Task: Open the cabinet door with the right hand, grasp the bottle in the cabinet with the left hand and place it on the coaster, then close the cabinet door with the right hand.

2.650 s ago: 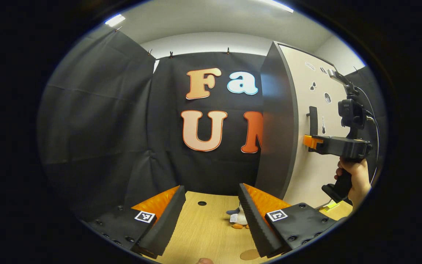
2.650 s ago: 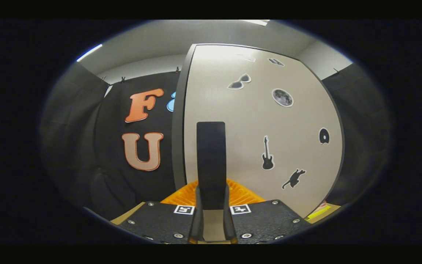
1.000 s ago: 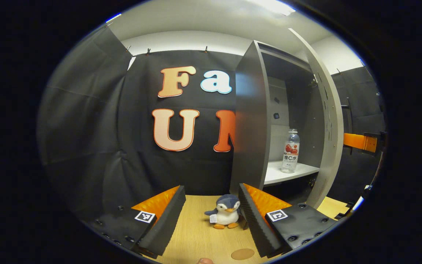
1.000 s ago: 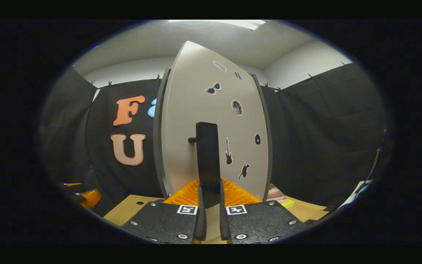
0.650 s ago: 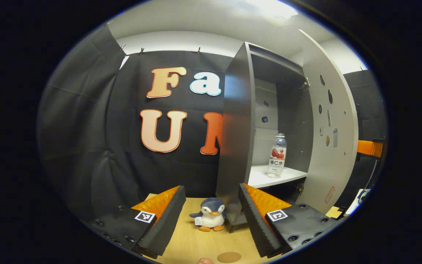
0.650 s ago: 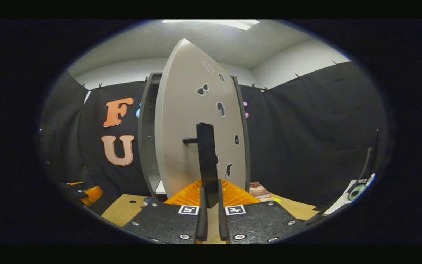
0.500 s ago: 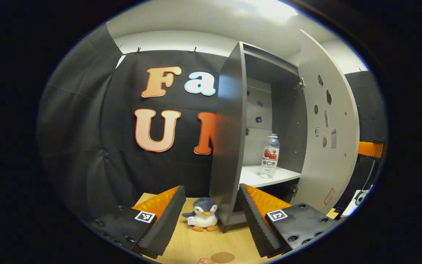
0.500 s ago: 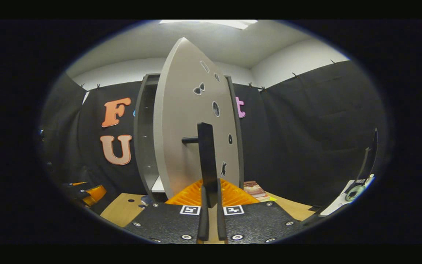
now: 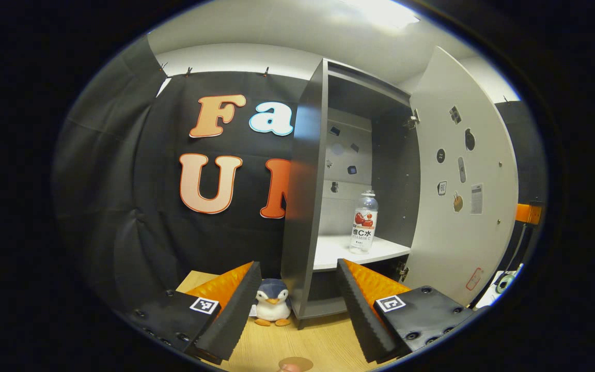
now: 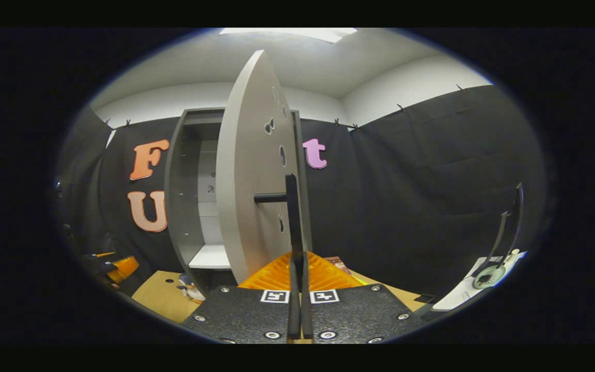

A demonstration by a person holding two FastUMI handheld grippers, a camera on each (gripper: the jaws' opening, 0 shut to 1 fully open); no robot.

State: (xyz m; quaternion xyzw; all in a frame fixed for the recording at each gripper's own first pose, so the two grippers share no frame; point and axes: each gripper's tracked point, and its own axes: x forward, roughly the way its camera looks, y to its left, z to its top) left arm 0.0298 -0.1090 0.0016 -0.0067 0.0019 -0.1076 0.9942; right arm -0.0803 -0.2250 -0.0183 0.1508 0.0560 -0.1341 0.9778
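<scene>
Now we clamp our right gripper on the cabinet door's handle, the cabinet door swung wide. Our left gripper hangs open, empty, near the bottle standing upright on the cabinet shelf; the coaster lies on the table below.

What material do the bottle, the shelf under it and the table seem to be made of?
Bottle: likely clear plastic, since the cabinet's back wall shows through its upper part; a printed label wraps the lower half.
Shelf: a smooth white board, probably laminate, matte and evenly lit.
Table: light wood or wood-look laminate, with fine straight grain lines; which one is unclear.
</scene>
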